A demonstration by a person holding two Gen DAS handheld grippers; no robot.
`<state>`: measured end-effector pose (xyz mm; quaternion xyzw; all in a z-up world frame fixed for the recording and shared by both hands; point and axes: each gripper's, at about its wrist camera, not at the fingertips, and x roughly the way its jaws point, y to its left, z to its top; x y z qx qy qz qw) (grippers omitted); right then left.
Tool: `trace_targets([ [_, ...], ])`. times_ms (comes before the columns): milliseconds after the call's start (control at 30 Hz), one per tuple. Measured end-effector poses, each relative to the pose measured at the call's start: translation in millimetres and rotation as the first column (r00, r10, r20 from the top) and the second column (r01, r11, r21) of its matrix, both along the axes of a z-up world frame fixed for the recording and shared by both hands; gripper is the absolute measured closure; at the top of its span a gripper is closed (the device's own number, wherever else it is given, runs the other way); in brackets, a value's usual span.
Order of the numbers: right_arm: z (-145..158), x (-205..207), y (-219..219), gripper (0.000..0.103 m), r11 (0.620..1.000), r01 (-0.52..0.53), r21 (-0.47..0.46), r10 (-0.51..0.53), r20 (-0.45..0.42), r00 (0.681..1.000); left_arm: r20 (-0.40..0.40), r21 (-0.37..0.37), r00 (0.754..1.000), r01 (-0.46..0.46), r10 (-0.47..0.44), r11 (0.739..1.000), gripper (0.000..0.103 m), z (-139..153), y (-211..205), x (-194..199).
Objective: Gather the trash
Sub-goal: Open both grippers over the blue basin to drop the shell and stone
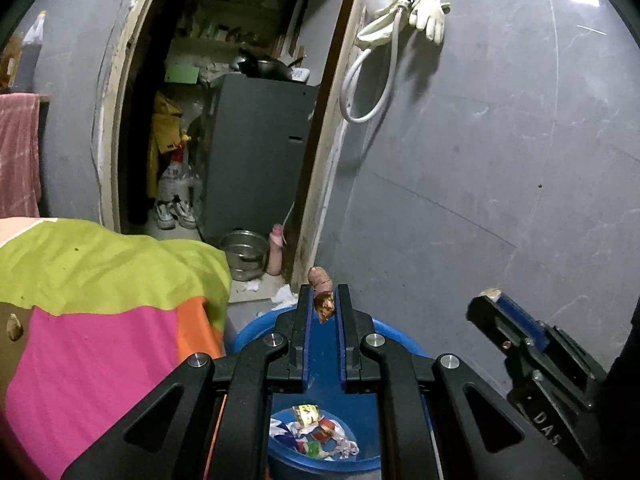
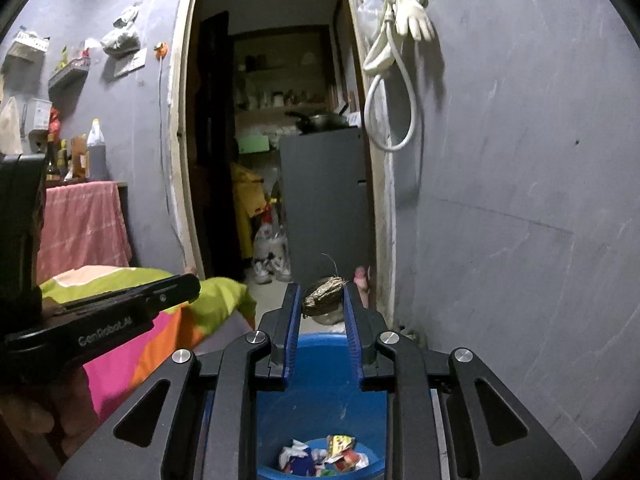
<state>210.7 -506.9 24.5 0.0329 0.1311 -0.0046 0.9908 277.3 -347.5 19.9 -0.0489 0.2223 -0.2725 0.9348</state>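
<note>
Stood well along but unfinished, judging from the bin's contents and the loaded jaws. Left gripper point(image 1: 323, 304), low centre of the left wrist view, nearly closed and pinched on a small brown scrap point(image 1: 322, 296), one end poking beyond the fingertips, the other glossy and hanging between the blue pads. Right gripper point(image 2: 322, 300), low centre of the right wrist view, closed almost as narrowly on a rough brown fibrous clump point(image 2: 323, 295) with a thin stray strand standing up from it. Held both pieces above the blue bucket point(image 1: 394, 334), at the bottom centre of each view, neither yet dropped. Left to do, by this reading: parting both sets of jaws over the opening, then gathering whatever else lay about. Possibly one more bit remaining: a small brown fragment point(image 1: 15, 326) on the bright green, pink and orange bedcover point(image 1: 100, 320) at the left edge of the left wrist view, though too small to name. Inside the bucket, down at its floor: a loose heap of crumpled wrappers point(image 1: 314, 434), white, red, yellow and blue, covering only part of the bottom, with plenty of room above. Further back, by the foot of the doorway in the left wrist view, a steel pot point(image 1: 244, 254) on the floor, contents not discernible.
</note>
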Motion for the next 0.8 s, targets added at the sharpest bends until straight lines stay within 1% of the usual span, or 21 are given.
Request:
trace_targets([
  [133, -1, 4, -2, 0.083, 1.000, -0.004, 0.011, 0.004, -0.011, 1.000, -0.012, 0.001, 1.000, 0.000, 0.000, 1.000, 0.095, -1, 1, 2],
  [200, -1, 4, -3, 0.080, 1.000, -0.003, 0.017, 0.003, -0.012, 1.000, -0.019, -0.005, 1.000, 0.000, 0.000, 1.000, 0.094, -1, 3, 3],
  [267, 1, 6, -6, 0.074, 1.000, -0.007, 0.026, 0.008, -0.014, 1.000, -0.033, -0.016, 0.999, 0.001, -0.001, 1.000, 0.087, -1, 6, 6],
  [300, 1, 6, -6, 0.074, 1.000, -0.008, 0.028, 0.009, -0.014, 1.000, -0.041, -0.028, 0.999, 0.003, -0.005, 1.000, 0.082, -1, 7, 6],
  [400, 1, 6, -7, 0.074, 0.999, -0.010, 0.032, 0.010, -0.018, 1.000, -0.054, -0.048, 0.998, 0.007, -0.009, 0.999, 0.081, 1, 11, 9],
  [567, 5, 5, -7, 0.074, 0.999, -0.008, 0.041, 0.008, -0.007, 1.000, -0.064, -0.056, 0.998, 0.010, -0.013, 0.998, 0.080, 6, 17, 10],
  [633, 8, 4, -7, 0.072, 0.999, -0.008, 0.041, 0.008, -0.001, 1.000, -0.060, -0.066, 0.998, 0.009, -0.013, 0.998, 0.073, 11, 22, 8],
  [667, 10, 3, -6, 0.068, 0.999, -0.008, 0.041, 0.008, 0.002, 1.000, -0.056, -0.066, 0.998, 0.011, -0.014, 0.998, 0.072, 14, 24, 8],
  [767, 20, -1, -2, 0.060, 0.999, -0.016, 0.036, 0.015, 0.025, 1.000, -0.035, -0.077, 0.999, 0.001, -0.004, 0.997, 0.069, 27, 39, 3],
  [800, 24, -3, 1, 0.059, 0.999, -0.019, 0.031, 0.018, 0.033, 0.999, -0.028, -0.080, 1.000, -0.006, 0.004, 0.997, 0.062, 31, 45, 0],
])
